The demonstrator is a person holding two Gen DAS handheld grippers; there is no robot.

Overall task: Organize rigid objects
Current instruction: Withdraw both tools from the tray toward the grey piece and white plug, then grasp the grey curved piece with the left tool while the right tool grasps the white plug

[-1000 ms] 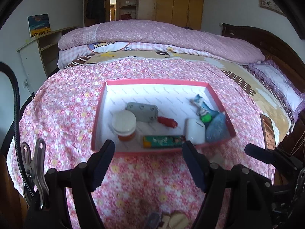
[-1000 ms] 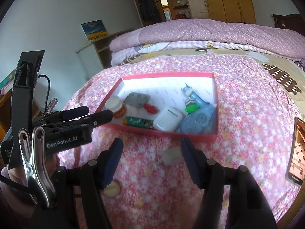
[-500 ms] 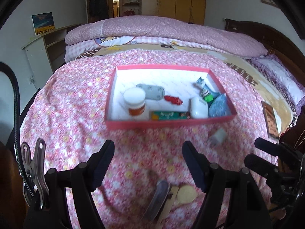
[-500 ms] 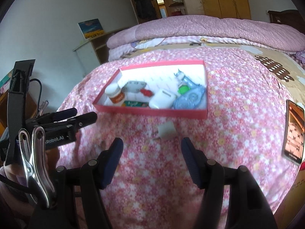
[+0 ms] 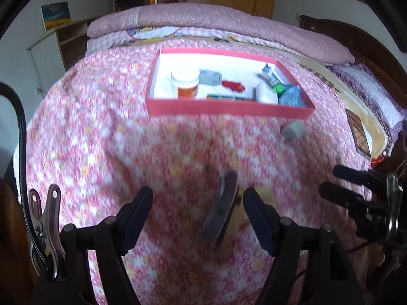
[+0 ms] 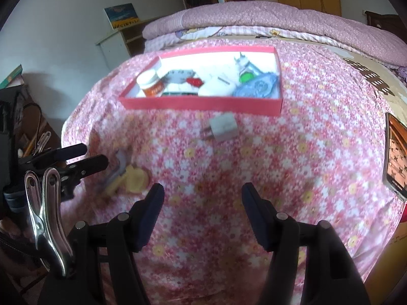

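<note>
Both hand-held grippers hang over the flowered bedspread (image 6: 292, 157) with jaws spread and nothing between their pads. Left hand-held gripper (image 5: 198, 204) points down at a grey, blade-like tool (image 5: 220, 211) lying on a pale round piece (image 6: 136, 176); the tool sits just inside its right finger, blurred, so what it is exactly I cannot tell. Right hand-held gripper (image 6: 202, 199) aims at bare bedspread, with a small white plug adapter (image 6: 223, 128) ahead of it, lying just beside the near wall of the pink tray (image 6: 203, 104) but outside it.

Inside the tray lie a white-capped jar (image 5: 185, 81), a grey case (image 5: 209, 76), a small red piece (image 5: 232, 85), a green stick (image 5: 230, 97), a white case (image 5: 265, 93) and a blue item (image 5: 291, 96). A phone (image 6: 395, 157) rests well off to the right on the bed.

Judging by this, the step in hand is the approach to the last loose things. Next, the left needs to centre on the tool and sink until its pads flank it; the right needs to reach forward to the adapter.
</note>
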